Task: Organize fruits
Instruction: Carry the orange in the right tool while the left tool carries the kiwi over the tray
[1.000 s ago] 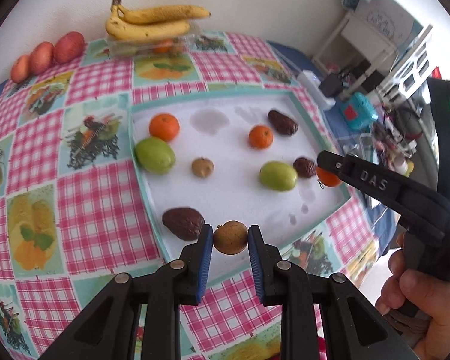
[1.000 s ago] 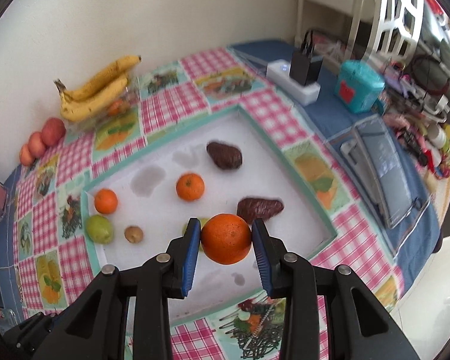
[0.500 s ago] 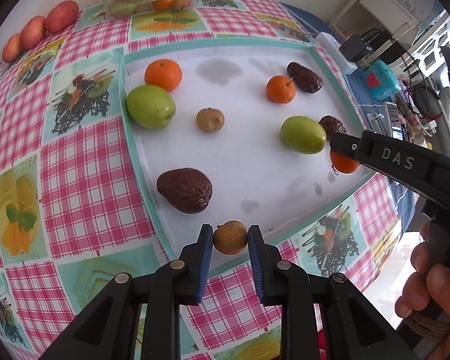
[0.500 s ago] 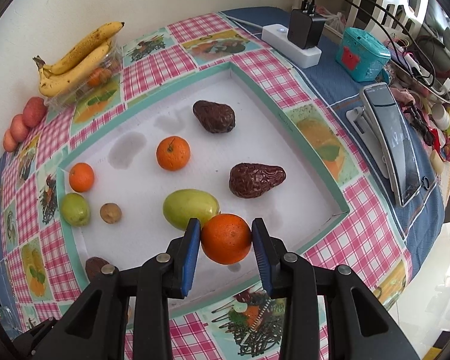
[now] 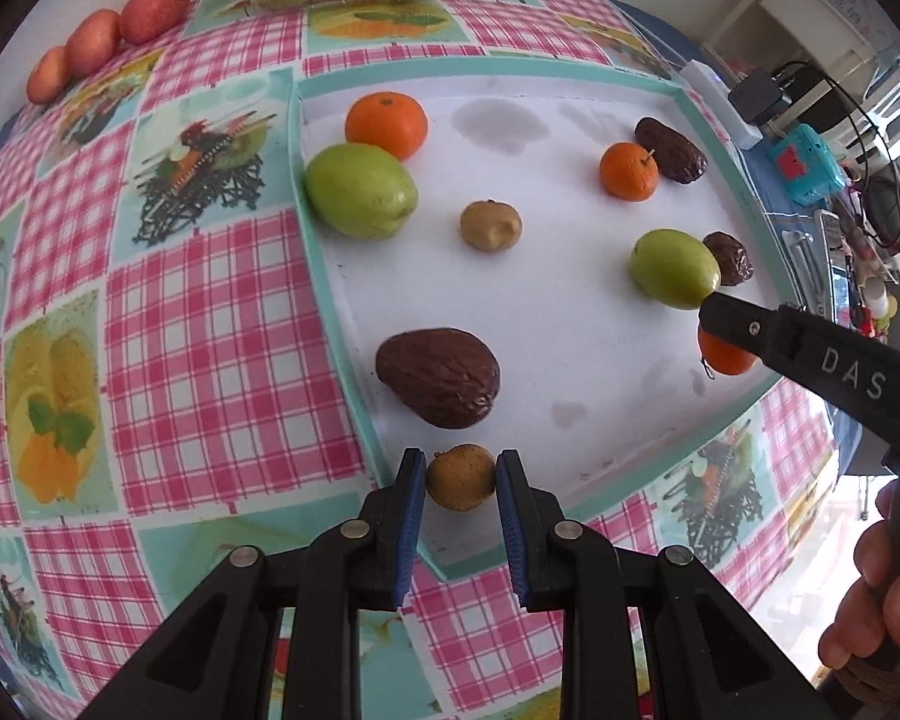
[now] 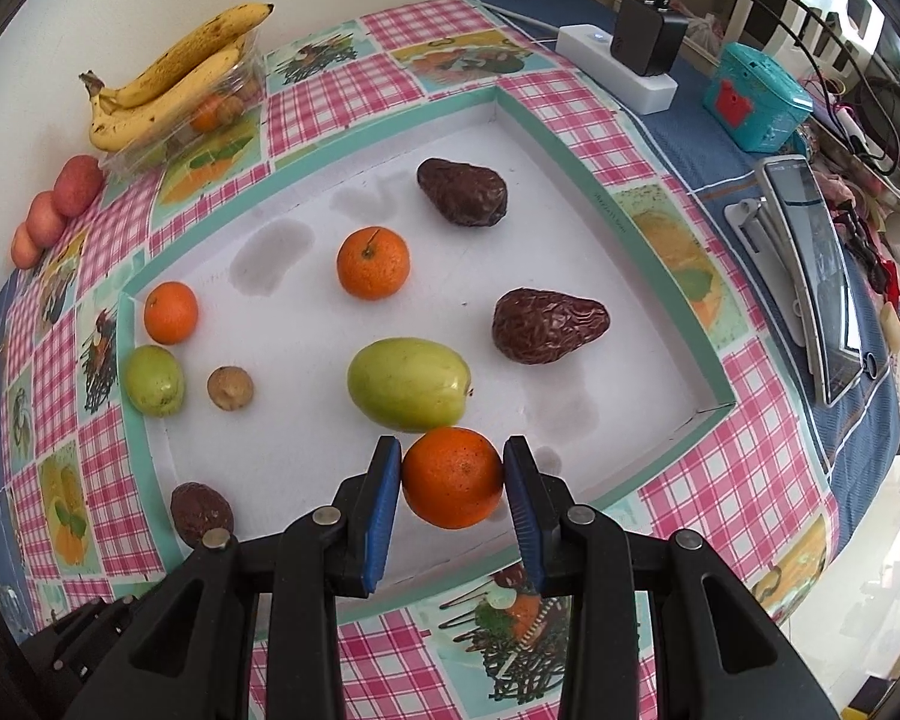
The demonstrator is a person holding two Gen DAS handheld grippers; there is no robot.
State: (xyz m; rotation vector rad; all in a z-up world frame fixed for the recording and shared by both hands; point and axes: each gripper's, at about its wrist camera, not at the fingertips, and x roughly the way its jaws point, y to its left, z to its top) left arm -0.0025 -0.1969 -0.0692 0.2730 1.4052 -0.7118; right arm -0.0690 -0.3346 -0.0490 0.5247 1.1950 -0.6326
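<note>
Both tools are loaded over the near edge of the white tray (image 6: pixel 642 228) on the counter: the left tool (image 5: pixel 461 477) is closed on a small brown fruit (image 5: pixel 461 476), the right tool (image 6: pixel 453 474) is clamped on an orange (image 6: pixel 452 476). Nothing looks sorted yet, I'd say; oranges, green fruits and dark wrinkled ones lie scattered across the tray, so most of the grouping is left

small brown fruit (image 5: pixel 461 477) between left tool (image 5: pixel 459 501) pads, above white tray (image 5: pixel 570 312) edge
</note>
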